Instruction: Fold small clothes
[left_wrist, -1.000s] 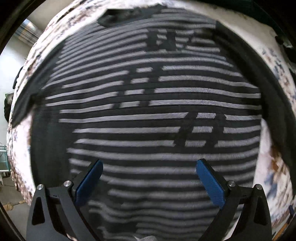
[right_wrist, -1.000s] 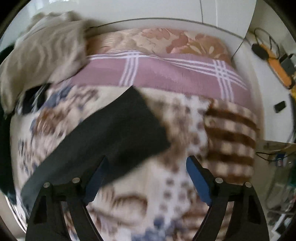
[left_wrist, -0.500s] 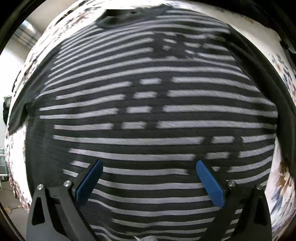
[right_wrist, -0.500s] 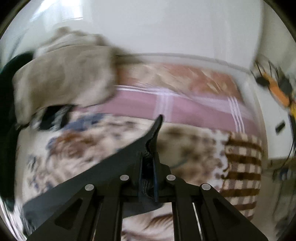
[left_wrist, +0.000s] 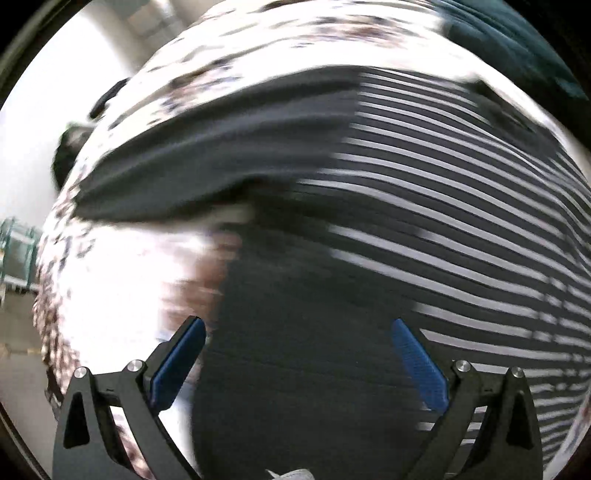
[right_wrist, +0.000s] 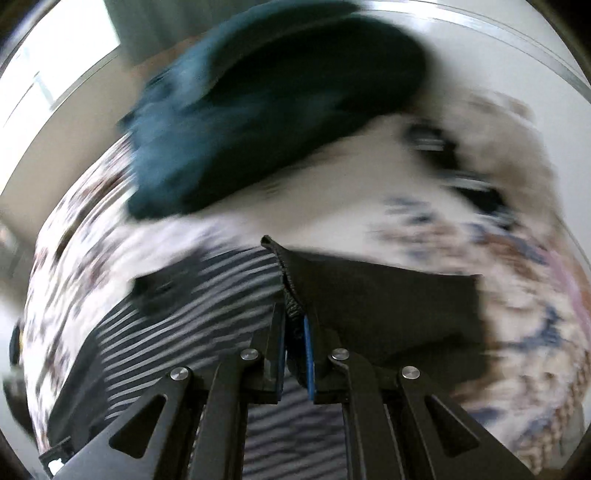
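A black shirt with white stripes (left_wrist: 461, 206) lies spread on a floral bed cover (left_wrist: 122, 280). Its plain black left sleeve (left_wrist: 207, 155) stretches out to the left. My left gripper (left_wrist: 295, 363) is open and empty, low over the shirt's left side edge. In the right wrist view my right gripper (right_wrist: 294, 328) is shut on the edge of the shirt's other black sleeve (right_wrist: 391, 306) and holds it lifted beside the striped body (right_wrist: 177, 317). Both views are blurred by motion.
A dark teal garment (right_wrist: 266, 107) is heaped on the bed cover (right_wrist: 461, 229) beyond the shirt. A beige cloth pile (right_wrist: 509, 140) with a dark item sits at the right. The bed's left edge and floor show in the left wrist view (left_wrist: 18, 332).
My right gripper closed on the black sleeve and swung left with it toward the striped body. My left gripper moved left from over the shirt's middle to its left side edge, still open.
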